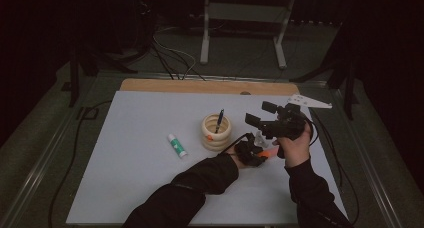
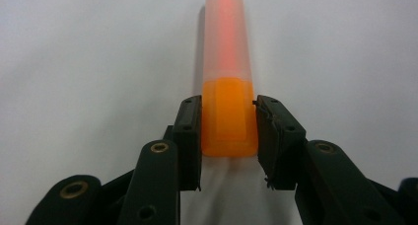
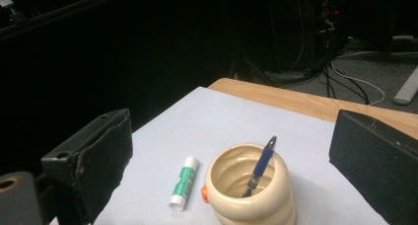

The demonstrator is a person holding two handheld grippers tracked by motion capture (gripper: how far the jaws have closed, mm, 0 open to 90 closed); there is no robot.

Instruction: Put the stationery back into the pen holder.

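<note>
We see a glue stick (image 1: 177, 145) lying left of the cream pen cup (image 1: 216, 132). Right of the cup, our left gripper (image 2: 229, 131) clamps the orange highlighter (image 2: 228, 114) on the white sheet (image 1: 135, 173); the right gripper (image 3: 231, 175) hovers with jaws wide apart.

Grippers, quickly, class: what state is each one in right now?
Left gripper: closed on the orange highlighter.
Right gripper: open, holding nothing.
</note>
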